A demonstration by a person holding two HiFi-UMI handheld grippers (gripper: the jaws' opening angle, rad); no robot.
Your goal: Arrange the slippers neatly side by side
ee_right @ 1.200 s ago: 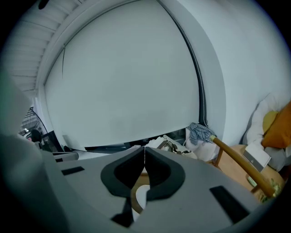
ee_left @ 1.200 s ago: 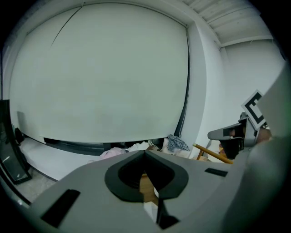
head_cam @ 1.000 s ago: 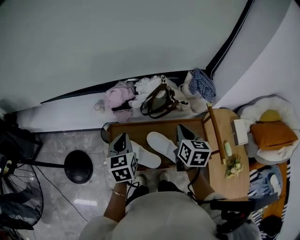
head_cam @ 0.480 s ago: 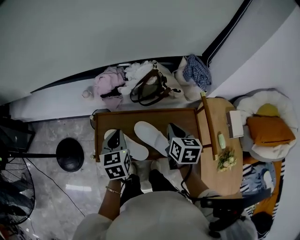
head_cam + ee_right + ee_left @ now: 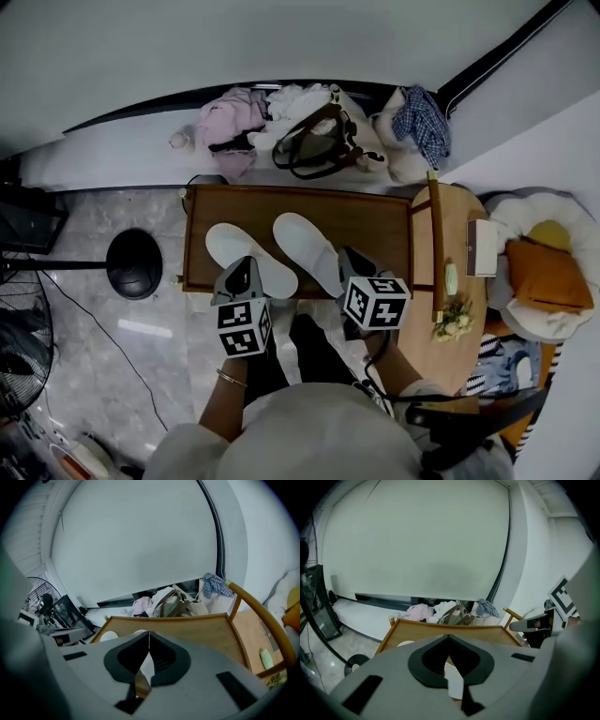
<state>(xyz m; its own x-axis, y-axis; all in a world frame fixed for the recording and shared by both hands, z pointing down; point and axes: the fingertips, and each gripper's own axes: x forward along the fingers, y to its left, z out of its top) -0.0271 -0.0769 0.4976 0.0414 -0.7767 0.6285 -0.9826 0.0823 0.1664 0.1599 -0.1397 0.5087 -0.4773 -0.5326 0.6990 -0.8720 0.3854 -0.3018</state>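
As it stands now: two white slippers lie on the low wooden table (image 5: pixel 375 230), and neither is held.
Left slipper (image 5: pixel 246 258): flat on the wood at the table's left part, long axis slanting from far-left to near-right, near end close to the front rim.
Left gripper (image 5: pixel 449 635): jaws closed tip to tip with nothing between them; it hangs over the near end of the left slipper. The white seen past the jaws is the slipper below, not a grip.
Gap: the two slippers run roughly parallel and just beside each other, the right one set a bit further back. Pair is not yet square to the table edge.
Right slipper (image 5: pixel 305 248): same slant, mid-table, near end by the front rim.
Right gripper (image 5: pixel 149 633): jaws fully together and empty, above the front rim just right of the right slipper.
Handling (judgement): thin, soft, very light. Expect flex and droop if lifted by one end. Should slide easily on smooth wood, so a nudge may overshoot.
Grip point (judgement): near-end sole edge, jaws opened first. Pinch gently, then drag or low-lift. Which end is the toe I can't tell.
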